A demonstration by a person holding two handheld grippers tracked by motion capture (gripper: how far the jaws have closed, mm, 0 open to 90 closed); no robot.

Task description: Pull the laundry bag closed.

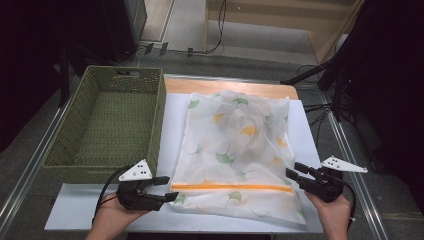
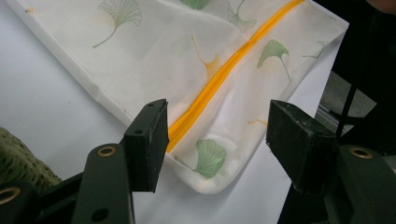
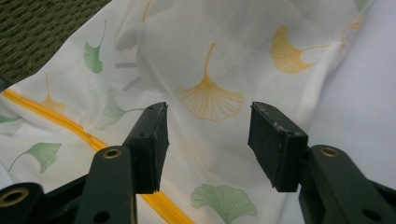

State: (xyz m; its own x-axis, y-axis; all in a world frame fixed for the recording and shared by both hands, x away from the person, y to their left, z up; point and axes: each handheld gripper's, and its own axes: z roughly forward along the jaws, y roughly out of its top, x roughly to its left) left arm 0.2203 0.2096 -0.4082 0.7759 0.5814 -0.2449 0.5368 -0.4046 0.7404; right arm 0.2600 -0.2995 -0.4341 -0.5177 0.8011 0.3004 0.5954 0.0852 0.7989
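**Zippered fabric bag laid flat between two open grippers**

A white, translucent fabric bag [image 1: 237, 155] printed with green and yellow ginkgo leaves is shown lying on a white sheet [image 1: 80, 205] that covers the table. An orange zipper [image 1: 232, 188] is seen running across the bag near its near edge, from left to right in the high view. The bag's long axis is directed away from the person, with the zippered end nearest; a rounded bulge is visible under the fabric toward the far end.

The left gripper [image 1: 167, 189] is held at the bag's near left corner and the right gripper [image 1: 295, 171] at its right edge. In both gripper views the jaws are seen standing apart, with fabric beneath them but nothing pressed between the pads.

A green woven basket [image 1: 107, 125] is placed just beside the bag's left edge. Bare white sheet is left along the bag's right side and at the near left, in front of the basket. The far edge of the bag lies close to the exposed wooden tabletop [image 1: 230, 87].
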